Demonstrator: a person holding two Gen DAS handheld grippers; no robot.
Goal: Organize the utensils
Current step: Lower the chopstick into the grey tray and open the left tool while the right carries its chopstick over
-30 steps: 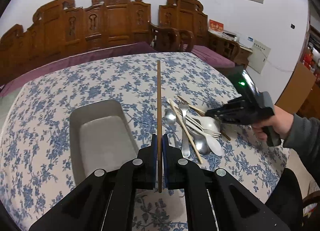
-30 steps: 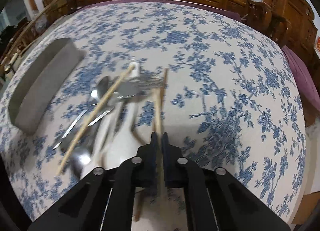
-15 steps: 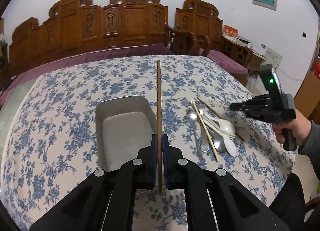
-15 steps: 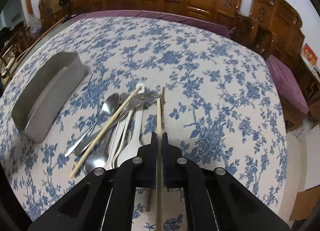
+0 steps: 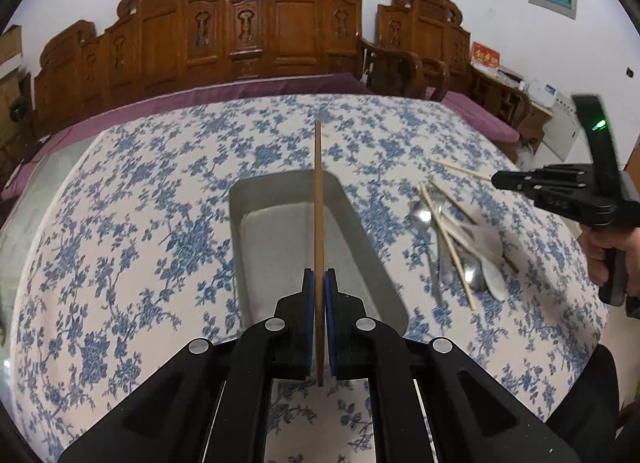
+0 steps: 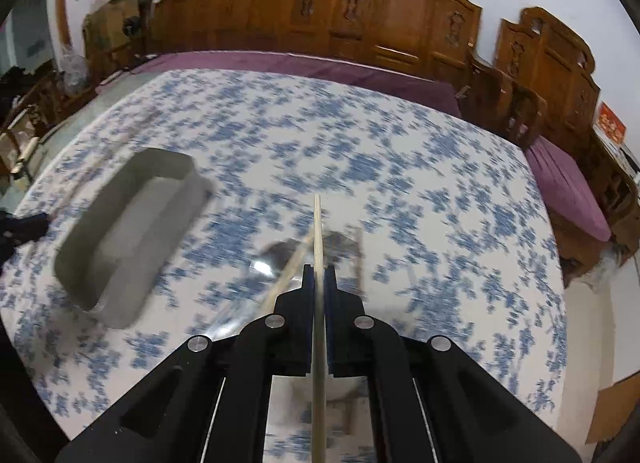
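My left gripper (image 5: pixel 319 279) is shut on a dark brown chopstick (image 5: pixel 318 199) that points forward above the grey metal tray (image 5: pixel 276 247). The tray looks empty. To its right lies a pile of utensils (image 5: pixel 452 239): metal spoons, a fork, a white spoon and pale chopsticks. My right gripper (image 6: pixel 319 275) is shut on a pale chopstick (image 6: pixel 318 231) and hovers above that pile (image 6: pixel 288 259), which is blurred. In the left wrist view the right gripper (image 5: pixel 498 179) is raised over the pile's far right side, held by a person's hand (image 5: pixel 616 251). The tray (image 6: pixel 120 239) sits to its left.
A blue floral cloth (image 5: pixel 140 203) covers the table. Carved wooden chairs (image 5: pixel 280 31) and purple cushions (image 6: pixel 560 183) line the far and right sides. The table's edge runs close behind the pile on the right.
The right gripper has risen from the pile with a pale chopstick in its jaws. The left gripper has shifted so that its dark chopstick now hangs over the tray instead of beside it.
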